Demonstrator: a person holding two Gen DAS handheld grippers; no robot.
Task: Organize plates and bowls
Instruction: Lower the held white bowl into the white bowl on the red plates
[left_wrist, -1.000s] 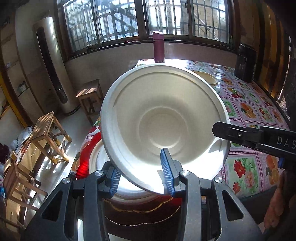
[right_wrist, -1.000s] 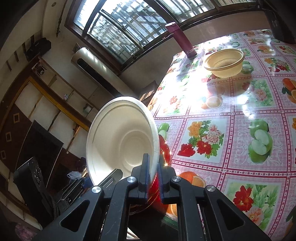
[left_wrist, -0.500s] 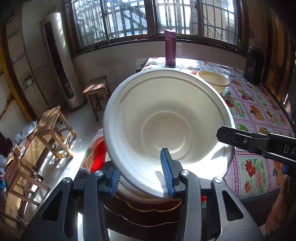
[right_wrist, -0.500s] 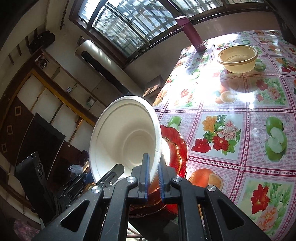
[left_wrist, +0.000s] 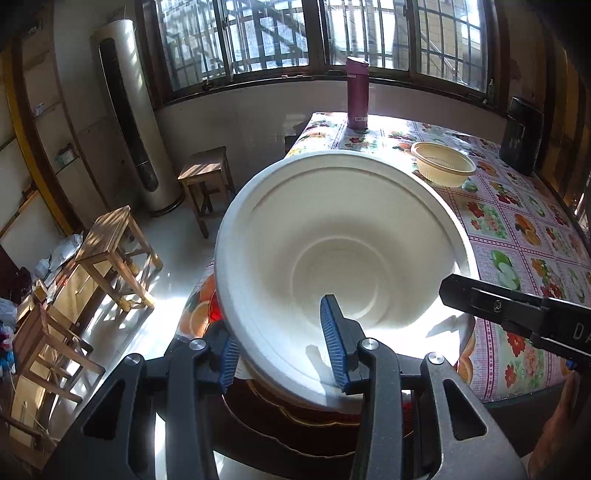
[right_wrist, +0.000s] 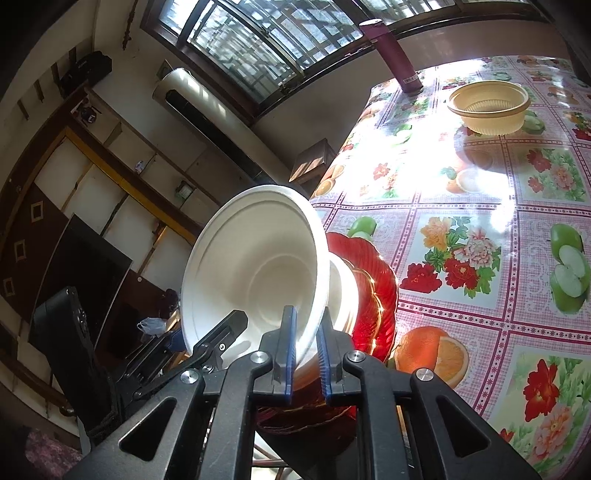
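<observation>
A white bowl (left_wrist: 332, 258) hangs tilted, its opening toward my left wrist camera, over the near left corner of the table. My left gripper (left_wrist: 279, 325) is shut on its near rim, one blue pad inside and one underneath. My right gripper (right_wrist: 307, 314) is shut on the rim of the white bowl (right_wrist: 258, 266) from the side; one of its black fingers (left_wrist: 498, 306) shows in the left wrist view. Under the bowl sits a white dish (right_wrist: 343, 291) on a stack of red plates (right_wrist: 373, 280). Dark gold-edged plates (left_wrist: 295, 428) lie lowest.
A yellow basket bowl (right_wrist: 487, 107) and a purple flask (left_wrist: 356, 96) stand far back on the floral tablecloth (right_wrist: 461, 221). A black box (left_wrist: 521, 140) is at the far right. Wooden stools (left_wrist: 114, 254) stand on the floor to the left.
Both grippers and the white bowl have drawn back together toward the table's near corner and sunk slightly. The right gripper's pads stand a touch further apart on the rim.
</observation>
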